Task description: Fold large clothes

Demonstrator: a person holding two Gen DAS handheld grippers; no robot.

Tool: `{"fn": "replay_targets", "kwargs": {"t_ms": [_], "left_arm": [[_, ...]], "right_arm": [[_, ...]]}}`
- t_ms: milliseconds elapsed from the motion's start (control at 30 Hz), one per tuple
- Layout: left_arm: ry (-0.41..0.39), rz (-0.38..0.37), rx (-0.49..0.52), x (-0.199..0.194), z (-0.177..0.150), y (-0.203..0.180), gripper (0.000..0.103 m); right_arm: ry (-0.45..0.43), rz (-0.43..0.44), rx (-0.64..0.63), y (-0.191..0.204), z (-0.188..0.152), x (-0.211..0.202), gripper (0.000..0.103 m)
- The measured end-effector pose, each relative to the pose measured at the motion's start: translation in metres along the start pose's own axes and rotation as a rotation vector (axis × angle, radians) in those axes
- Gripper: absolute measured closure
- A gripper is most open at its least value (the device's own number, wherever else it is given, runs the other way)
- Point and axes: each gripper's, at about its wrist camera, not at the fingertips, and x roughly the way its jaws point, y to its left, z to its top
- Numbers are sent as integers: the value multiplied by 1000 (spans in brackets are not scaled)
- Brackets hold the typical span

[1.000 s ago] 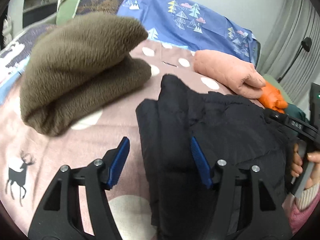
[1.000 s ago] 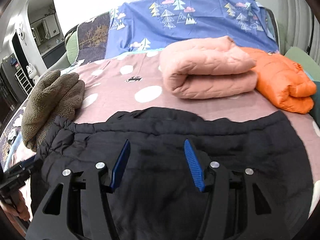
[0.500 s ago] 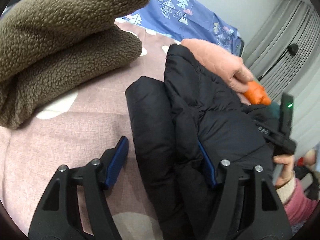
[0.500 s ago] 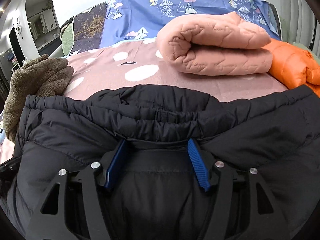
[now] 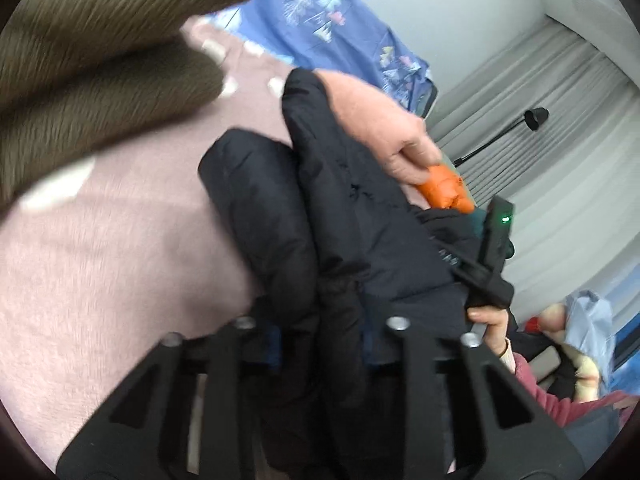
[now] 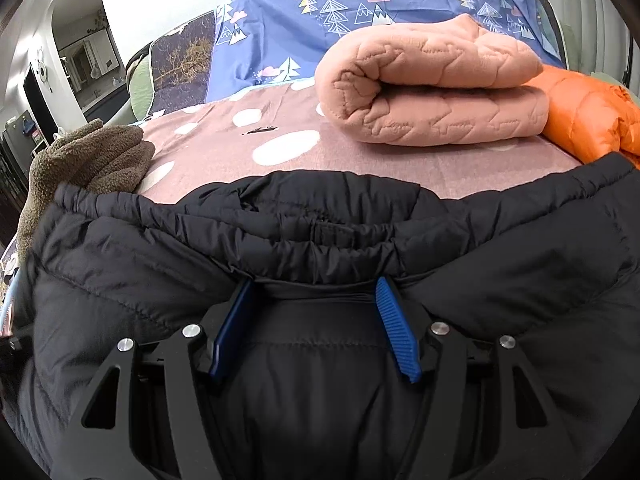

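A black puffer jacket (image 6: 320, 236) lies bunched on the pink spotted bedspread (image 6: 248, 148). My right gripper (image 6: 314, 292) is open, its blue pads pushed into the jacket's gathered hem from the near side. In the left wrist view the jacket (image 5: 320, 216) runs away from me as a thick folded ridge. My left gripper (image 5: 320, 332) has its jaws drawn in around that ridge, the pads almost buried in the fabric. The other hand-held gripper (image 5: 492, 248) shows at the jacket's far right side.
A folded brown fleece (image 5: 92, 72) lies close on the left, also in the right wrist view (image 6: 88, 160). A rolled salmon quilt (image 6: 432, 92) and an orange puffer jacket (image 6: 592, 116) lie at the back right. A blue tree-print sheet (image 6: 360, 12) covers the headboard end.
My left gripper has pushed forward onto the jacket's folded edge and closed on it. My right gripper has moved forward into the hem and stayed open.
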Motion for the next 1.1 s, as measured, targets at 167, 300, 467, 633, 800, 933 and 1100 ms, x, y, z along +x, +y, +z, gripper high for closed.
{"fn": "replay_targets", "kwargs": {"t_ms": [167, 300, 467, 633, 800, 933, 1100], "left_arm": [[-47, -31, 194, -25, 27, -74, 86], [20, -40, 364, -12, 46, -147, 86], [127, -2, 497, 35, 52, -213, 86], [100, 47, 449, 39, 57, -220, 86], [25, 27, 324, 27, 66, -211, 86], [12, -3, 284, 35, 67, -219, 86], [54, 25, 303, 70, 58, -243, 86]], "right_arm": [[-9, 42, 26, -6, -1, -3, 39], [-14, 82, 56, -15, -1, -6, 39], [-11, 97, 69, -18, 2, -14, 40], [-10, 146, 114, -38, 1, -64, 46], [42, 270, 128, -37, -42, -106, 66], [65, 209, 69, -19, -68, -77, 70], [49, 241, 82, -22, -65, -76, 71]]}}
